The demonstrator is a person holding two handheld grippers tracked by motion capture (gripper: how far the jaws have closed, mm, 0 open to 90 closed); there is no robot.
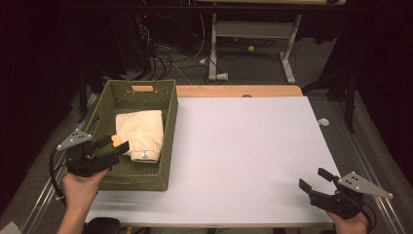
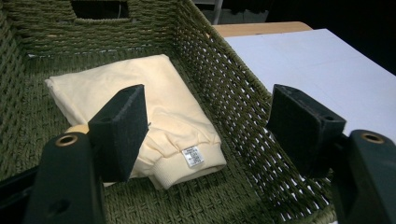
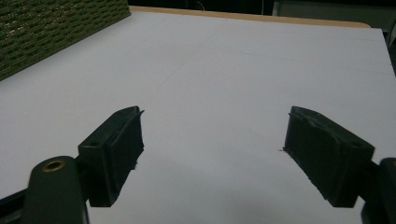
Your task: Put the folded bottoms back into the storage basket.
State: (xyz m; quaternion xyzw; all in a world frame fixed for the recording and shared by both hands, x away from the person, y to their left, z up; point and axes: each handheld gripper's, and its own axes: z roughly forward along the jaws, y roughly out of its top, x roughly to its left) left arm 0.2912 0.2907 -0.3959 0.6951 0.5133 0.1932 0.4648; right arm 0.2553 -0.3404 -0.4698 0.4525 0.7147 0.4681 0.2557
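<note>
A cream folded garment [image 1: 141,131] lies inside a green woven basket [image 1: 170,146] on the left of the table. Its ribbed cuff with a small white label [image 2: 193,156] points to the near side. My left gripper [image 1: 117,144] hovers open over the basket's near left part, just short of the garment. In the left gripper view the left gripper [image 2: 210,112] spans the garment [image 2: 140,88] and the basket's right wall [image 2: 224,84], holding nothing. My right gripper [image 1: 314,179] is open above the table's near right corner. In its own view the right gripper [image 3: 212,135] has only white surface between the jaws.
The white tabletop [image 1: 243,136] stretches right of the basket, with a wooden strip [image 1: 238,91] along its far edge. The basket's outer side [image 3: 56,32] is at the upper left in the right gripper view. Beyond the table stand a desk frame [image 1: 253,29] and floor cables [image 1: 165,53].
</note>
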